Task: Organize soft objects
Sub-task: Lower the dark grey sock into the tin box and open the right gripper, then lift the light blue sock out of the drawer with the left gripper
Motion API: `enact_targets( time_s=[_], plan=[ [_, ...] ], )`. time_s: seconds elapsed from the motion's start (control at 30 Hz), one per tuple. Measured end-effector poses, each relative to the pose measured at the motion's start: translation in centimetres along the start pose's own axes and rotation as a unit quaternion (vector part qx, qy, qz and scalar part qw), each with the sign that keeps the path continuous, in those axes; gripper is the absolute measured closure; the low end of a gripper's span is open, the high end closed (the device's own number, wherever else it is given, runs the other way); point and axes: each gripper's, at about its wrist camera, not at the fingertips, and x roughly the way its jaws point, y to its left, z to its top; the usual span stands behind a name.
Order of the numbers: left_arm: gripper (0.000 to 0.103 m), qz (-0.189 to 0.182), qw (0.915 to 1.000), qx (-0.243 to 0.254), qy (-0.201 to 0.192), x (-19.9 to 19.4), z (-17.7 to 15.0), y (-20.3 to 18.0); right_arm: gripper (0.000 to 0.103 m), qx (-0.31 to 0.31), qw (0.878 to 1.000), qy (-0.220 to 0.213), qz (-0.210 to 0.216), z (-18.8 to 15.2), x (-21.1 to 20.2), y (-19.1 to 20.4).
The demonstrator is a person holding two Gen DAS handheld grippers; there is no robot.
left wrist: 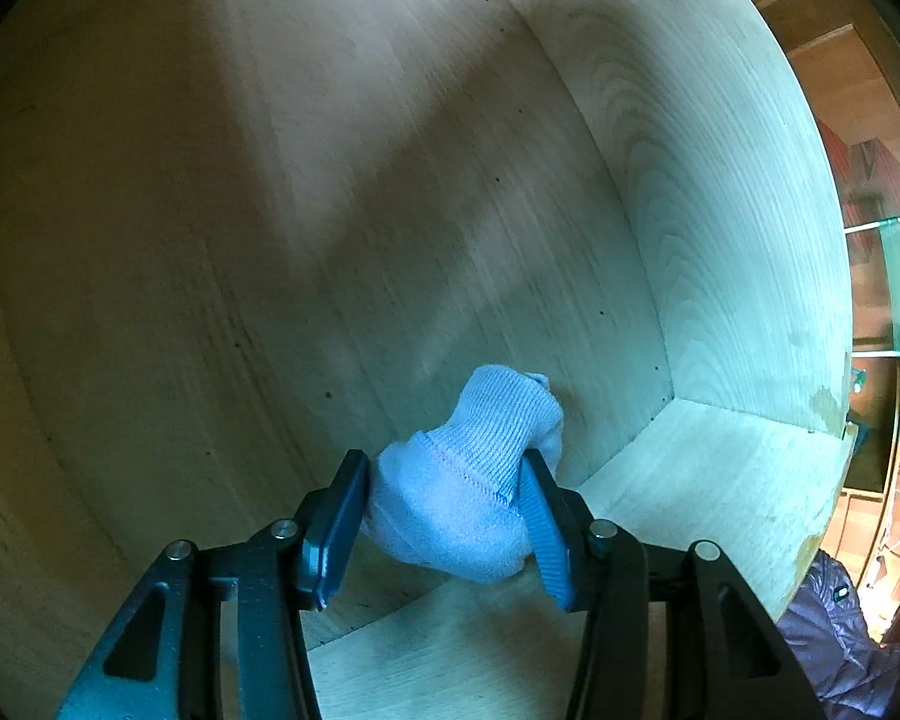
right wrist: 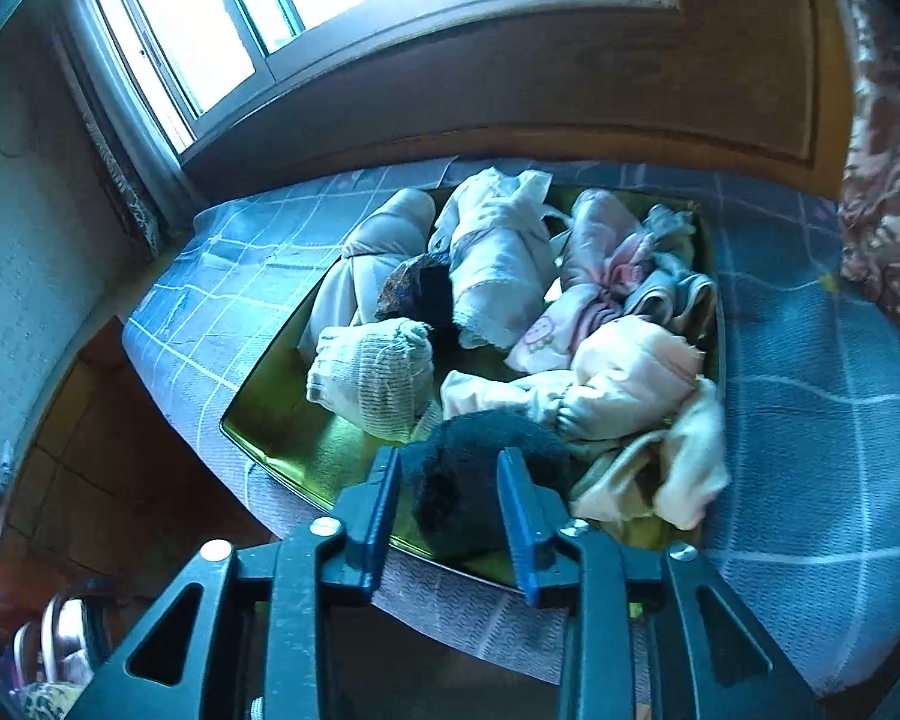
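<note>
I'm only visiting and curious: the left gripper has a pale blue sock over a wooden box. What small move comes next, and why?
Probably open the left gripper and let go. It pinches the balled pale blue sock low inside the wooden box, close to its bare floor, so little carrying seems left.

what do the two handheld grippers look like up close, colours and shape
Both are built alike. The left gripper has black angular linkage arms with triangular cut-outs and silver pivot pins, ending in blue fingers, one showing a ribbed pad face. The right gripper has the same black arms, silver pins and blue fingers. No cables or markings show.
</note>
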Motion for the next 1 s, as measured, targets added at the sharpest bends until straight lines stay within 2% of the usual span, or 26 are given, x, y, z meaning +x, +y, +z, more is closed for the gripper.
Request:
enact_targets(
  time_s=[0.13, 0.27, 0.47, 0.77, 1.0],
  plan=[
    [0.052, 0.007, 0.9999, -0.010, -0.010, -0.7, -0.5, 0.2, 0.065, 0.001, 1.000, -0.019, -0.004, -0.7, -1.4, -0.4],
    [0.052, 0.011, 0.9996, -0.018, -0.018, -0.9, -0.9, 0.8, 0.058, -0.002, 0.999, -0.035, -0.007, -1.7, -3.0, -0.6],
    [0.052, 0.018, 0.9990, -0.030, -0.028, -2.0, -0.9, 1.7, 0.054, -0.013, 0.999, -0.041, -0.019, -4.0, -4.8, -1.0],
    [0.052, 0.026, 0.9976, -0.047, -0.043, -2.9, -0.8, 3.1, 0.052, -0.018, 0.999, -0.028, -0.035, -8.7, -5.9, -1.7],
    [0.052, 0.028, 0.9965, -0.059, -0.052, -2.8, -1.1, 3.2, 0.050, -0.024, 0.998, 0.012, -0.049, -12.7, -4.6, -2.1]
  ],
)
